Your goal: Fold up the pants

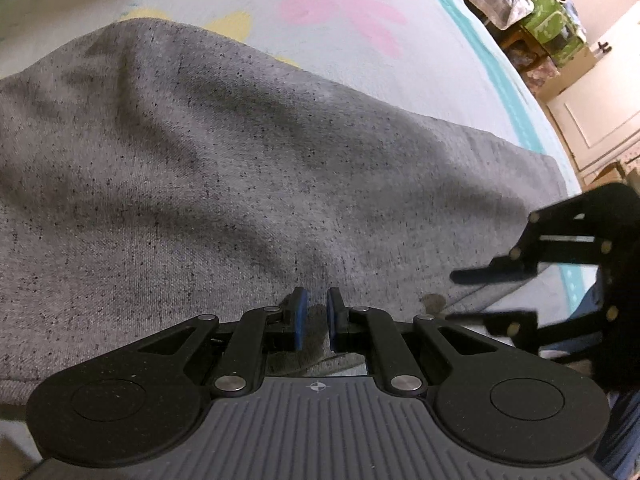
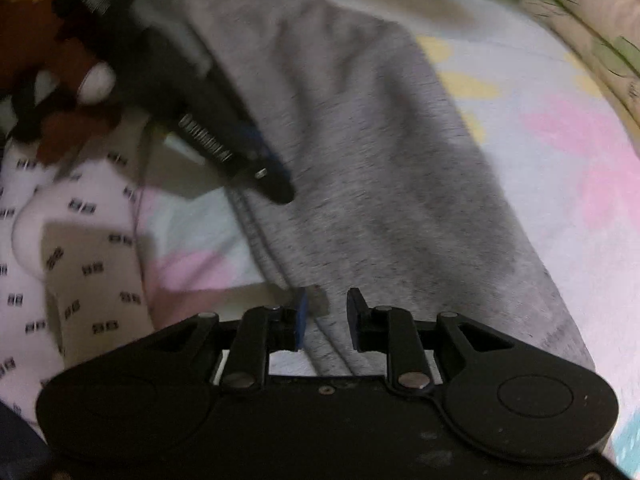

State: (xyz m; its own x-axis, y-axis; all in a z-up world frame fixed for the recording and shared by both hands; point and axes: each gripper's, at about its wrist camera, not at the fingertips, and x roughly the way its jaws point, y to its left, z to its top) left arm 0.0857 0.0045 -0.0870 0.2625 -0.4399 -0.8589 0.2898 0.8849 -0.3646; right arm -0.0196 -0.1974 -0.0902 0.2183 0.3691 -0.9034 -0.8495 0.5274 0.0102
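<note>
Nearest the left wrist lens, we see the left gripper [image 1: 317,318] low over the grey pants [image 1: 208,168], its blue pads [image 1: 299,318] held a narrow gap apart with grey fabric showing between them; we cannot tell whether they grip any cloth. Just right of it, the right gripper [image 1: 464,296] reaches in from the side, fingers spread, at the near hem edge of the pants.

From the right wrist view, the right gripper [image 2: 326,316] has its jaws parted, and a stitched edge of the pants [image 2: 360,184] runs down between them. Whether the fingers touch the fabric we cannot tell. The left gripper [image 2: 276,184] appears blurred at upper left, its tip over the same seamed edge farther along.

Pants lie flat on a pale bedspread [image 1: 340,12] with pink and yellow flower shapes. Their long axis runs away from the right gripper toward the far left of that view; in the left view it crosses the frame from left to right.

Only the left view shows a teal border stripe [image 1: 500,64], a door [image 1: 592,116] and clutter beyond. Only the right view shows white patterned fabric [image 2: 80,264] beside the bedspread.
</note>
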